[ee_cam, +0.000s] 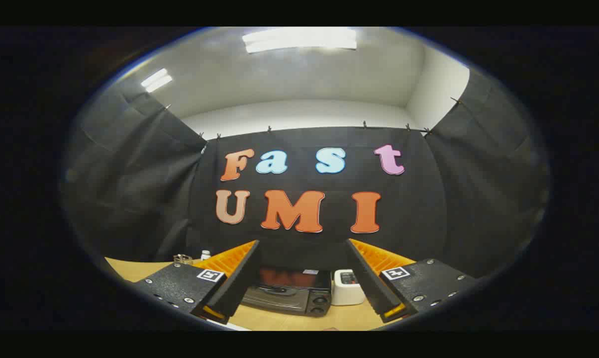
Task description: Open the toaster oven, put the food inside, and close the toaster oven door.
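tool (302, 278): fingers spread wide, nothing between — held level, above table (279, 318)
toaster oven (289, 296): 12 o'clock, boxy, dark glass door — shut

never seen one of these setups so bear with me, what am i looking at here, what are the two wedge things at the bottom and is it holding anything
The picture comes from a wide-angle camera fixed on a hand-held gripper, a tool that a person carries, looking forward along its two fingers. Those fingers are the two wedges you see. They stand wide apart with nothing between them, so nothing is held. Beyond them, on a light wooden table, sits a dark toaster oven with its door closed, and right beside it a small white appliance. Off to one side, by the far edge, stands a small white bottle. Black cloth forms the booth's walls behind.
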`<state>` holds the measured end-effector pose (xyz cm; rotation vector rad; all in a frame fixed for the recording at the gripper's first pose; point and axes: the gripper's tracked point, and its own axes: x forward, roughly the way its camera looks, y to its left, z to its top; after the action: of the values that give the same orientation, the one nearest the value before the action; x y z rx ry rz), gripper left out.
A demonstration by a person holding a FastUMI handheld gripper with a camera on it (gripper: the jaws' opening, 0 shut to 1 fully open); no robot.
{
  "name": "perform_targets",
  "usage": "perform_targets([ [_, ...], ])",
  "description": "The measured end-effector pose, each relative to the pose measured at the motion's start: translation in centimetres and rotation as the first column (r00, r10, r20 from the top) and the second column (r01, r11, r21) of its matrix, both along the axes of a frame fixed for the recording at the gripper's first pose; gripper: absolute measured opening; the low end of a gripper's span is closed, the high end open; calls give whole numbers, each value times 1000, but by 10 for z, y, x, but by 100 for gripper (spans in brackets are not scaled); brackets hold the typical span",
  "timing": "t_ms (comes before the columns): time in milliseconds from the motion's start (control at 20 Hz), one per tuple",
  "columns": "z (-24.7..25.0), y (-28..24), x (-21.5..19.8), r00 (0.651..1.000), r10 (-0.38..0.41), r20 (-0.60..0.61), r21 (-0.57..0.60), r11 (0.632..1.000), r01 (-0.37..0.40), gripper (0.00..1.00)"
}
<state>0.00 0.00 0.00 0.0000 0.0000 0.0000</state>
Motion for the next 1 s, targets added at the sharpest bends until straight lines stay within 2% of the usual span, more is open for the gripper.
perform_targets([
  [400,22,1,-9,999,21,32,32,999,-22,99],
  [1000,14,33,-3,997,80,9,12,997,-80,100],
])
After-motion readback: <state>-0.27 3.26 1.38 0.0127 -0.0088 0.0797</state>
